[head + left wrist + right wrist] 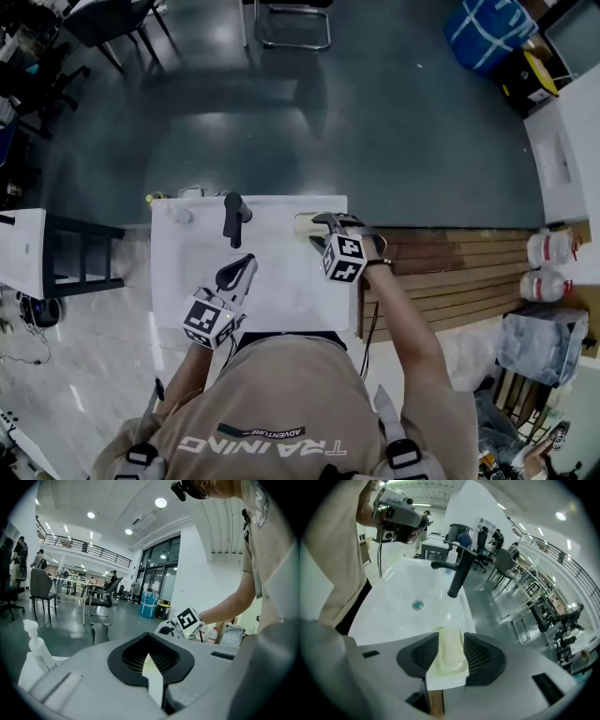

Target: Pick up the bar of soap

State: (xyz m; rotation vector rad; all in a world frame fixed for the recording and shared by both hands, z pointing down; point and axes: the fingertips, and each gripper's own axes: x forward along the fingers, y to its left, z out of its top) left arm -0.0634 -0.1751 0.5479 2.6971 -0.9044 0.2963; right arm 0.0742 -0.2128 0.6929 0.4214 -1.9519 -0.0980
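White sink rim carries the soap, lying lengthwise between the right claw's parted pads, not yet squeezed. It should settle lower and close evenly on the long sides, since soap likely slips. Left claw is closed, empty, well apart.

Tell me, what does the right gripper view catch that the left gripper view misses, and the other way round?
Only the right gripper view: the pale bar of soap lying between the open jaws of the right gripper, plus the sink basin, its drain and the black faucet.
Only the left gripper view: a pump bottle and the right gripper's marker cube; the left gripper has its jaws together, empty.
Both: the person's beige shirt and office chairs in the hall.
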